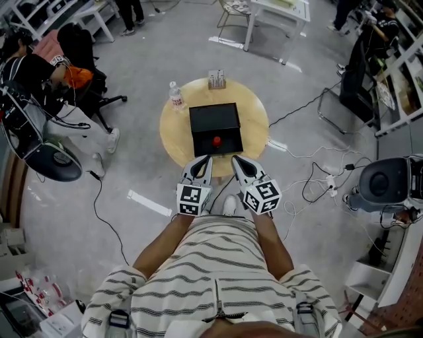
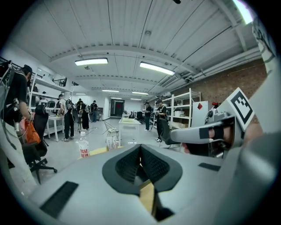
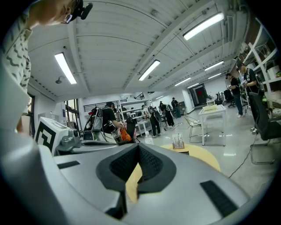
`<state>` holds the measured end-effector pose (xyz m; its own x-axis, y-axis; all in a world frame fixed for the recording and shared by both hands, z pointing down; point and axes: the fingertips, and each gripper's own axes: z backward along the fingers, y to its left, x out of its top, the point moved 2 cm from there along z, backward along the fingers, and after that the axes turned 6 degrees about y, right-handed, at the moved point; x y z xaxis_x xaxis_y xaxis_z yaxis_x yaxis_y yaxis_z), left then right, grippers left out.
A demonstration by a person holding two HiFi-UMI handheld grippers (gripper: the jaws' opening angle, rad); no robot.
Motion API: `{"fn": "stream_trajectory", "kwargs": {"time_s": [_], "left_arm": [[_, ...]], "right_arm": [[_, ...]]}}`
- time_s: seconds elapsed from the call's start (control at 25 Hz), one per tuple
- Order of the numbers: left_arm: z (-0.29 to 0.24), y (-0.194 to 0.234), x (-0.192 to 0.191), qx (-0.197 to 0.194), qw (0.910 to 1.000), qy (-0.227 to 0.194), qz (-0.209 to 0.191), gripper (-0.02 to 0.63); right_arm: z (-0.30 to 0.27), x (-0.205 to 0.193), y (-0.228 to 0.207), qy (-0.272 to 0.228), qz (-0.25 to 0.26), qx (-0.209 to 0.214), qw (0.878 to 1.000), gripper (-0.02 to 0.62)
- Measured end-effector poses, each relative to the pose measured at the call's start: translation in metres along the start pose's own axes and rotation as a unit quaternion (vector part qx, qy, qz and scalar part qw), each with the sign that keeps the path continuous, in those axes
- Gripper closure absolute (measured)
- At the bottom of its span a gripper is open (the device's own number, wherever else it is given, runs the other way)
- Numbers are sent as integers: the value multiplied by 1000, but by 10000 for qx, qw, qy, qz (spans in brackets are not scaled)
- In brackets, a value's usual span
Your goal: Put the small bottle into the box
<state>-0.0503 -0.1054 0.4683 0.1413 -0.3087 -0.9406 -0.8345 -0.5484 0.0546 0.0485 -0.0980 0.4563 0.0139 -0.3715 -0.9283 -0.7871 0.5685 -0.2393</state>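
Note:
A small clear bottle (image 1: pixel 176 96) with a red-and-white label stands upright at the far left edge of the round wooden table (image 1: pixel 254 109). The open black box (image 1: pixel 215 129) sits in the table's middle, with a small red object (image 1: pixel 216 140) inside its near part. My left gripper (image 1: pixel 206 159) and right gripper (image 1: pixel 236 160) hover side by side over the table's near edge, both shut with nothing between the jaws. The left gripper view shows the bottle (image 2: pixel 83 147) ahead to the left of its shut jaws. In the right gripper view the bottle (image 3: pixel 148 138) shows just above its jaws.
A small holder with upright items (image 1: pixel 217 80) stands at the table's far edge. Cables (image 1: pixel 317 178) trail over the floor at the right near a round grey machine (image 1: pixel 386 181). A seated person (image 1: pixel 30 72) and office chairs are at the left; a white table (image 1: pixel 277 13) stands behind.

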Motion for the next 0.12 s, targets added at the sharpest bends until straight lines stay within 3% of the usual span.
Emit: {"fn": "stream_trajectory", "kwargs": {"time_s": [0.12], "left_arm": [[0, -2, -1, -3, 10000, -19, 2, 584]], "right_arm": [[2, -1, -1, 7, 4, -25, 10000, 580]]}}
